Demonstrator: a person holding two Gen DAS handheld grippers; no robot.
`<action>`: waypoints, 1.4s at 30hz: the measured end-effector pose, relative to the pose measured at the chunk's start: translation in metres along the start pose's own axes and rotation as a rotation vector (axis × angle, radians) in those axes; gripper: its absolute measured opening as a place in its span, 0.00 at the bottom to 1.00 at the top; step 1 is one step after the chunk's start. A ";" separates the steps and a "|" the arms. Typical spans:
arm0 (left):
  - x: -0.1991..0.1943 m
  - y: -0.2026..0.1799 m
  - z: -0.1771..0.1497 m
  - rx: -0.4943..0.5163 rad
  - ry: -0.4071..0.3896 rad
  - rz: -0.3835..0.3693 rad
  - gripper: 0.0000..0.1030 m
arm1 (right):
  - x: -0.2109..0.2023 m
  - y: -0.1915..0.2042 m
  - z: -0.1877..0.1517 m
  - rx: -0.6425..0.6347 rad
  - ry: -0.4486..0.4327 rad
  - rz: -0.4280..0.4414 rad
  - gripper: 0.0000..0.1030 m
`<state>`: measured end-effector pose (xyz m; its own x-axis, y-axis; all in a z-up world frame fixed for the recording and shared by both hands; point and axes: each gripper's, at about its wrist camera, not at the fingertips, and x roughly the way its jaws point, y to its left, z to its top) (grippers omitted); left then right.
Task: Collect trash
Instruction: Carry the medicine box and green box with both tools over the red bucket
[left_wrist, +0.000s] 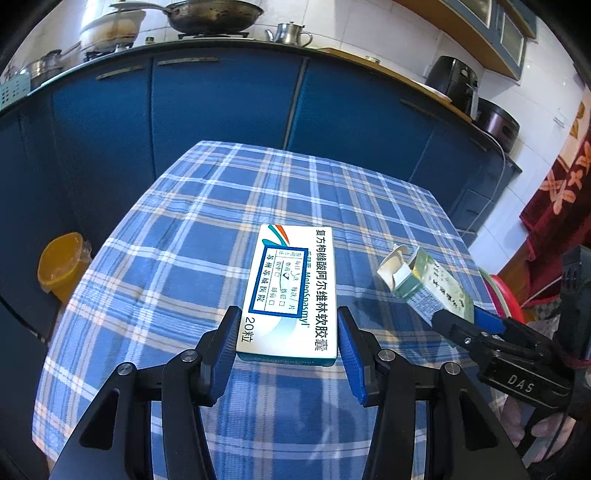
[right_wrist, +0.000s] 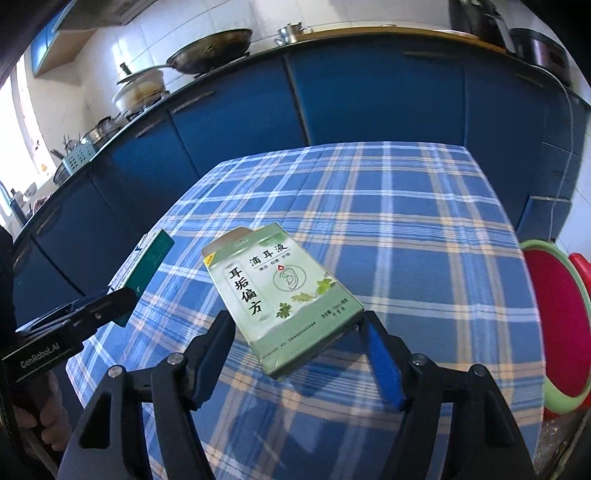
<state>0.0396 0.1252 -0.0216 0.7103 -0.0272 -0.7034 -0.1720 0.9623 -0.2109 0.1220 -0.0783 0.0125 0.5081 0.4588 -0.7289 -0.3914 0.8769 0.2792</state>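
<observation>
Left tongs (left_wrist: 287, 332) clench a white box (left_wrist: 291, 291) by its near end, held above the bench (left_wrist: 177, 229) with its blue plaid cloth. Right tongs (right_wrist: 297, 332) grip a green box (right_wrist: 280, 295) across its width, its far flap torn open, also lifted over the cloth. Blue cabinets (left_wrist: 221, 110) run behind the bench, with a pan (left_wrist: 214, 14) and a kettle (left_wrist: 291, 33) on the worktop. A yellow bin (left_wrist: 62, 269) stands on the floor left of the bench; red and green basins (right_wrist: 554, 325) sit to its right.

Blue-plaid tablecloth (left_wrist: 207, 229) — green carton (right_wrist: 280, 291)
</observation>
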 end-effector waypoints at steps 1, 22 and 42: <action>0.000 -0.002 0.000 0.004 0.001 -0.003 0.51 | -0.002 -0.003 -0.001 0.008 -0.003 -0.003 0.70; 0.012 -0.066 0.008 0.124 0.014 -0.071 0.51 | -0.049 -0.062 -0.006 0.141 -0.096 -0.059 0.67; 0.031 -0.157 0.020 0.270 0.029 -0.172 0.51 | -0.092 -0.125 -0.016 0.257 -0.191 -0.137 0.65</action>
<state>0.1025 -0.0209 0.0031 0.6925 -0.2001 -0.6931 0.1390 0.9798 -0.1439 0.1118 -0.2320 0.0343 0.6862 0.3316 -0.6474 -0.1156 0.9284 0.3531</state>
